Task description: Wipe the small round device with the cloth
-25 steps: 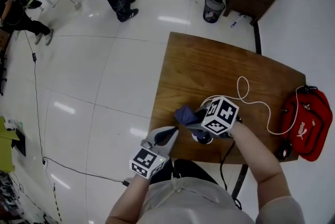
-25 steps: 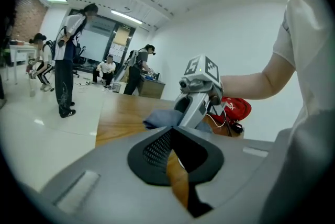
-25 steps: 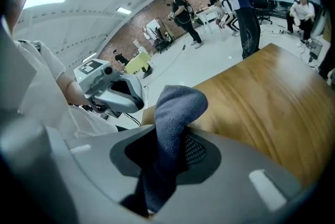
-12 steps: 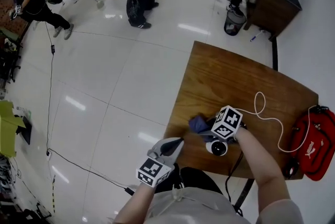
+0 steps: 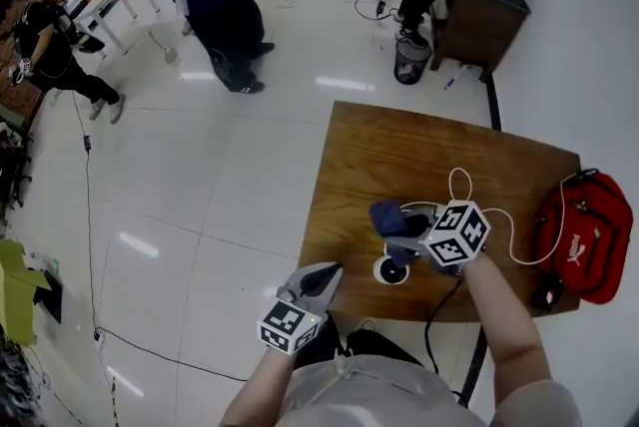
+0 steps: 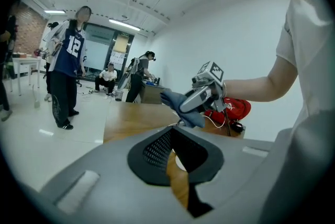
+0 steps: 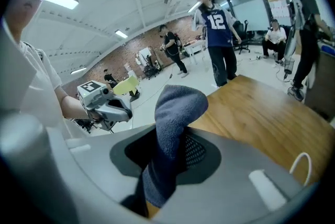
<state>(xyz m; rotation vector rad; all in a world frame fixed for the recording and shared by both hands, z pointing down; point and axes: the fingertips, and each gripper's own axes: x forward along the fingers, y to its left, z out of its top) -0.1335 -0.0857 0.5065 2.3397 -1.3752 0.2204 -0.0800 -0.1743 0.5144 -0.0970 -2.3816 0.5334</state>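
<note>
A blue-grey terry cloth is clamped between the jaws of the right gripper, which are closed on its lower part, while its free end is bunched up above and ahead of the fingers. The small round white device is seen on the brown wooden table, close to the near edge, just beside the right gripper's fingers on the side toward the person. In the head view the cloth is seen just beyond the device rather than over it, and whether cloth or fingers touch the device cannot be told. The left gripper is held off the table's near-left corner, its jaws pressed together with nothing between them, and its tips are pointed toward the device but kept apart from it. The device is thus placed between the two grippers, much nearer the right one. A thin white cable is looped on the table behind the right gripper, and a red fabric bag is set at the table's right edge, well apart from the device
</note>
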